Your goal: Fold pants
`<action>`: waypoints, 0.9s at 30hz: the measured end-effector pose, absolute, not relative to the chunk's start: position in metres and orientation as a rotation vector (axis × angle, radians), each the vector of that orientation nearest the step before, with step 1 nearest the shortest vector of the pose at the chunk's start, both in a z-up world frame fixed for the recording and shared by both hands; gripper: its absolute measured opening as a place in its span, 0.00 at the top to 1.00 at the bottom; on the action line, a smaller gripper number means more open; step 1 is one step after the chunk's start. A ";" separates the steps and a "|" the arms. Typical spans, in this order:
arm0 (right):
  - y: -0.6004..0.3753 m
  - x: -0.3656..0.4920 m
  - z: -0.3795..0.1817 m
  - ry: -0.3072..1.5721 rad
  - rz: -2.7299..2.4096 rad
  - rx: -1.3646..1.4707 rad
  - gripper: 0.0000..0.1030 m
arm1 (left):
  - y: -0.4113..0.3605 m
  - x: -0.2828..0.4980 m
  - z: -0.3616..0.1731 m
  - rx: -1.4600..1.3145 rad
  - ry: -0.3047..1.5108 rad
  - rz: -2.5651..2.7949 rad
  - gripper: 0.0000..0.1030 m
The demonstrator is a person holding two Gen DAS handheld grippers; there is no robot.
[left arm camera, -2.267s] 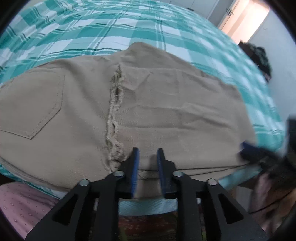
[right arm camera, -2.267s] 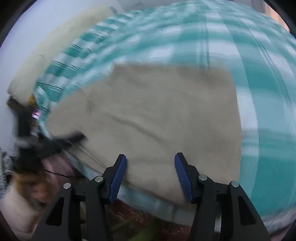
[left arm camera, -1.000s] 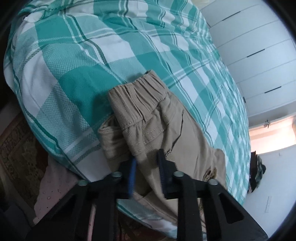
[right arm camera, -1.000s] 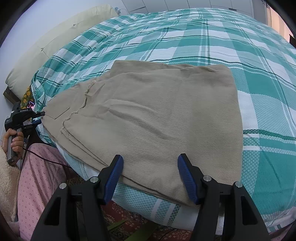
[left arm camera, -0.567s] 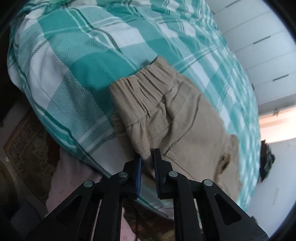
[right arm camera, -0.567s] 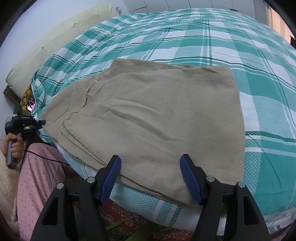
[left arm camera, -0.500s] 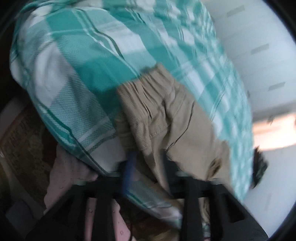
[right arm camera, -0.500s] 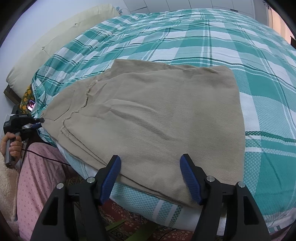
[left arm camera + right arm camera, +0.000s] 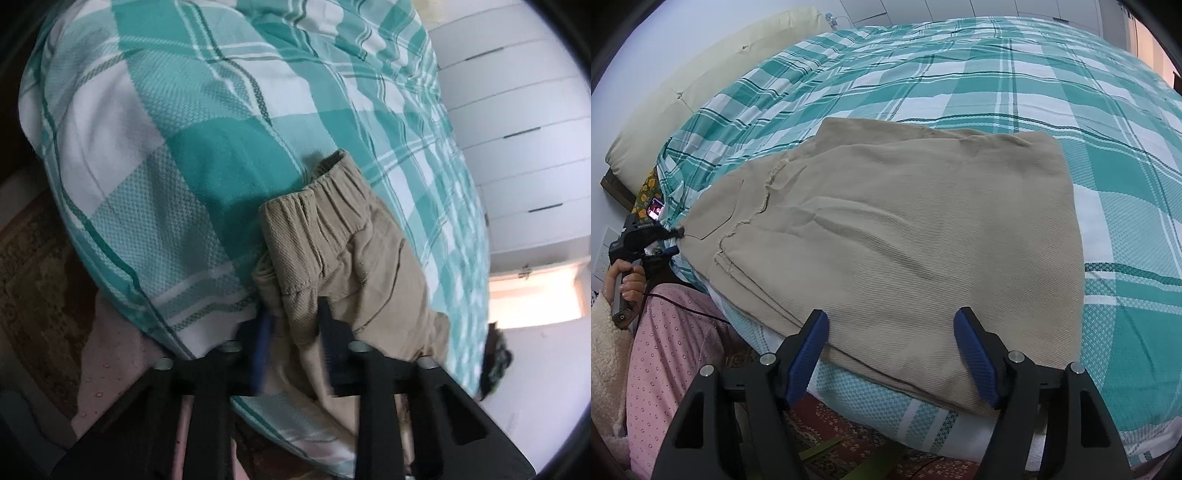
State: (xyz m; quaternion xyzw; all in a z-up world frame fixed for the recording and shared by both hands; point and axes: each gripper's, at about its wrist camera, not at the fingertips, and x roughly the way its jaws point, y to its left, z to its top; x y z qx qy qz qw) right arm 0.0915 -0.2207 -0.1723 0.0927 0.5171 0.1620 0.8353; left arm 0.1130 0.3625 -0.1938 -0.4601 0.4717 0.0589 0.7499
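Note:
Beige pants [image 9: 905, 229] lie folded over on a teal and white checked bed [image 9: 960, 66], near its front edge. In the left wrist view the elastic waistband end of the pants [image 9: 325, 229] lies at the bed's corner. My left gripper [image 9: 295, 339] has its jaws partly apart around the near corner of the waistband; the frame is blurred. It also shows far left in the right wrist view [image 9: 670, 240], at the pants' waist end. My right gripper [image 9: 892, 350] is open and empty, just in front of the pants' folded near edge.
A cream headboard cushion [image 9: 701, 74] runs along the bed's far left. A patterned rug [image 9: 886, 443] covers the floor below the bed edge. The person's pink dotted trousers [image 9: 672, 350] stand at left. White wardrobe doors [image 9: 524, 147] lie beyond the bed.
My left gripper swung from the middle of the pants to the waistband corner, narrowed there, then spread a little around the fabric. My right gripper stayed open and nearly still.

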 end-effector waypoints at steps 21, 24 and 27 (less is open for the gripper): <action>-0.262 0.088 -0.144 1.046 0.336 0.416 0.31 | 0.093 0.114 0.017 -0.410 0.790 -0.425 0.88; -0.295 0.080 -0.127 0.959 0.262 0.469 0.31 | 0.012 0.122 -0.010 -0.318 0.866 -0.543 0.88; -0.325 0.070 -0.116 0.891 0.188 0.509 0.31 | -0.052 0.133 -0.065 -0.254 0.985 -0.611 0.84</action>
